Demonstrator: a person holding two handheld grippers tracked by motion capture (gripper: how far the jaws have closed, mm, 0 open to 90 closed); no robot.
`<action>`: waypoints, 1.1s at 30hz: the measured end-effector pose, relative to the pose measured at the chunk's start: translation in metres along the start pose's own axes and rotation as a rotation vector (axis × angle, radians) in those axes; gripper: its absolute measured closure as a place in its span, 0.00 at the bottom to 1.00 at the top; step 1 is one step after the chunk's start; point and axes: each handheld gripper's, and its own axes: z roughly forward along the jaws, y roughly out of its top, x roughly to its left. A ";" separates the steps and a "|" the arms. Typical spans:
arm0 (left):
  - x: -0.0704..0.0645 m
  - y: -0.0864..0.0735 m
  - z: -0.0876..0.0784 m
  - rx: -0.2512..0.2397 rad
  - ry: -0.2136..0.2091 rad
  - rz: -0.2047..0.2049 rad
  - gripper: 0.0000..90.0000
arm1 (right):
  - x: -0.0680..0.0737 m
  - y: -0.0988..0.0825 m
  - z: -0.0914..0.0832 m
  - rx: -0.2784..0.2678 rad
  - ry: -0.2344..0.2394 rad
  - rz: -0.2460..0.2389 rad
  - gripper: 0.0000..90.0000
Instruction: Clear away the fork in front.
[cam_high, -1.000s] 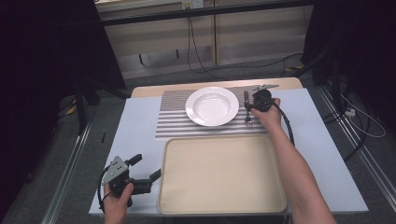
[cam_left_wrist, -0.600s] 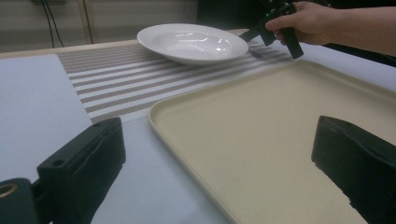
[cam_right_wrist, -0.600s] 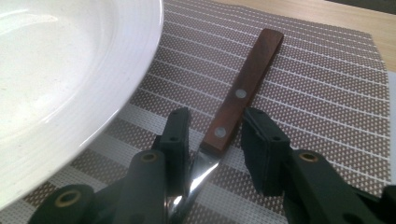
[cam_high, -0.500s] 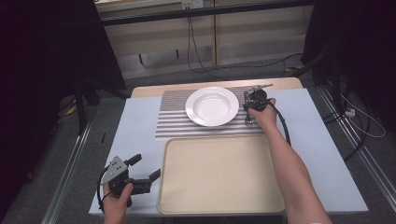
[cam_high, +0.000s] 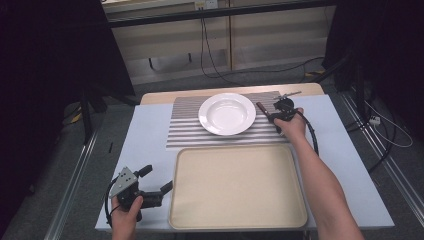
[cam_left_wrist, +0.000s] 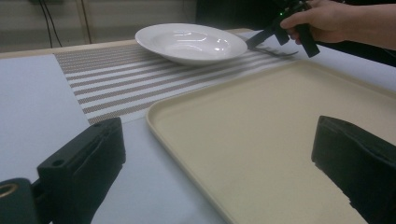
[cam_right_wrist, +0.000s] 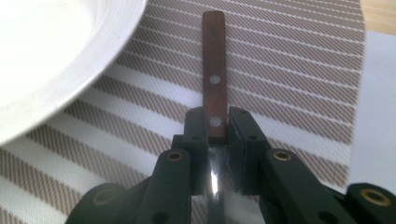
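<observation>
A fork with a brown wooden handle (cam_right_wrist: 213, 70) lies on the striped placemat (cam_high: 190, 131), just right of the white plate (cam_high: 227, 114). My right gripper (cam_right_wrist: 215, 122) is shut on the near end of that handle; its jaws have just been closing with the handle between them. In the high view the right gripper (cam_high: 276, 116) sits by the plate's right rim, with the fork's handle (cam_high: 261, 107) pointing away from it. The fork's tines (cam_left_wrist: 280, 52) rest on the mat. My left gripper (cam_high: 157, 178) stands open with nothing in it near the table's front left, its jaws either side of the tray's corner (cam_left_wrist: 159, 116).
A large beige tray (cam_high: 239, 187) fills the front middle of the pale table (cam_high: 145, 135). The right gripper's cable (cam_high: 312, 136) loops over the table's right side. Dark floor, rails and cables surround the table.
The right hand has shifted slightly beside the plate and its jaws have come together on the fork's handle. The left gripper has not moved.
</observation>
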 end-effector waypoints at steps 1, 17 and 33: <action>0.000 0.000 0.000 0.000 0.002 0.001 0.03 | -0.001 -0.003 -0.003 0.000 -0.001 -0.004 0.87; 0.001 0.001 0.001 -0.007 0.002 -0.004 0.03 | -0.006 -0.045 -0.045 0.008 0.004 -0.024 0.87; 0.000 0.002 0.002 -0.005 -0.004 0.010 0.03 | -0.001 -0.051 -0.057 0.070 0.007 -0.059 0.84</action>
